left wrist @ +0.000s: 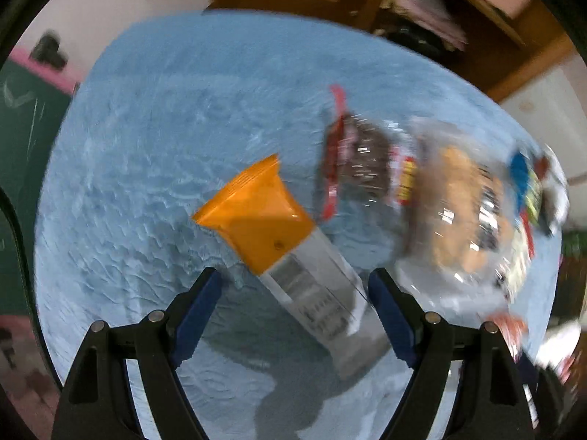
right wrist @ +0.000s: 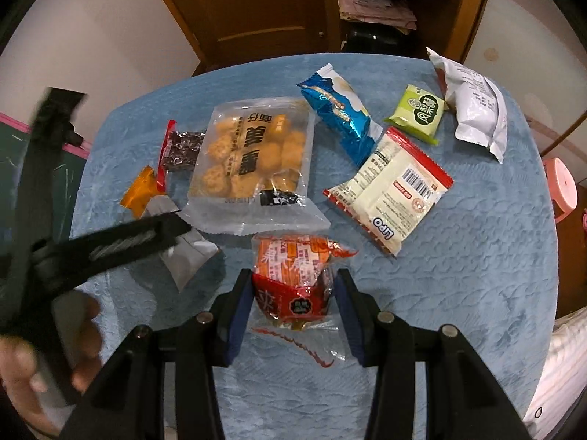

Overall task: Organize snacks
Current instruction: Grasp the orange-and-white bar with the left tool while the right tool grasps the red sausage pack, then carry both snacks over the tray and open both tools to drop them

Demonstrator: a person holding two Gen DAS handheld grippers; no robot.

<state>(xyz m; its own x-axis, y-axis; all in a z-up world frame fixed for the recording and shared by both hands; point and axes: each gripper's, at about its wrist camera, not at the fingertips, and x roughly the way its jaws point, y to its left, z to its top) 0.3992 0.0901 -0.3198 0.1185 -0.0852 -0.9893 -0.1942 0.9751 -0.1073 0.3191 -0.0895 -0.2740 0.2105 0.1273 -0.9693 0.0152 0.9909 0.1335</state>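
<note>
Snack packets lie on a blue cloth-covered table [right wrist: 458,256]. My left gripper [left wrist: 293,286] is open, its jaws on either side of an orange and silver packet [left wrist: 256,216] lying on the cloth; that packet also shows in the right wrist view [right wrist: 143,187]. The left wrist view is blurred. My right gripper [right wrist: 293,286] is shut on a red and orange packet [right wrist: 293,275] near the table's front. The left gripper's black body [right wrist: 110,249] shows at the left of the right wrist view.
Behind lie a clear bag of golden balls [right wrist: 253,157], a dark red-edged packet [right wrist: 179,150], a blue packet [right wrist: 341,117], a green packet [right wrist: 418,113], a red-edged Lipo packet [right wrist: 392,187] and a white packet [right wrist: 477,106]. A wooden cabinet [right wrist: 279,11] stands beyond. A pink stool [right wrist: 561,183] is at right.
</note>
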